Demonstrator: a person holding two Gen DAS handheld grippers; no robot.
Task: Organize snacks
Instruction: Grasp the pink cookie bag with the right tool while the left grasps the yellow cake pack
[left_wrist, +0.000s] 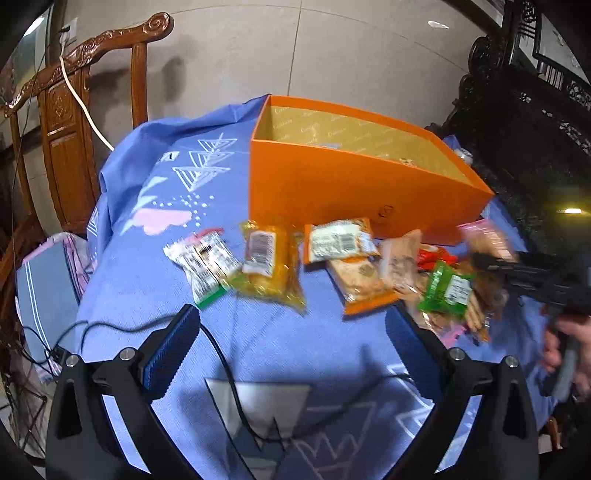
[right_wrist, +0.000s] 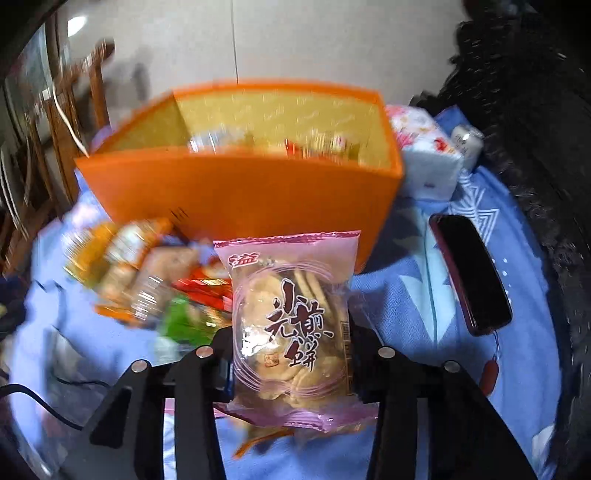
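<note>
The pink cracker packet (right_wrist: 291, 325) stands upright between the fingers of the right gripper (right_wrist: 291, 354), which press on its sides just below its middle, so the packet is held. In the left wrist view the same packet (left_wrist: 487, 240) shows blurred at about three o'clock, just off the near right corner of the box. The step in hand looks like carrying one snack to the box.

The orange box (right_wrist: 236, 199) sits at twelve o'clock from the held packet, open at the top, with several wrappers already inside against its far wall. The next move, as I judge it, is to lift the packet over the near wall, which stands higher than the packet's top edge in this view, and let go only once it is above the inside.

At nine to ten o'clock lies the loose pile of snacks (right_wrist: 147, 280) on the blue cloth (right_wrist: 406, 295), still to be sorted. A dark phone (right_wrist: 469, 273) lies at two o'clock, apart from the packet.

The left gripper (left_wrist: 291, 347) hangs wide and empty over the cloth, with the yellow packet (left_wrist: 269, 258) and a white packet (left_wrist: 205, 262) ahead of it.
</note>
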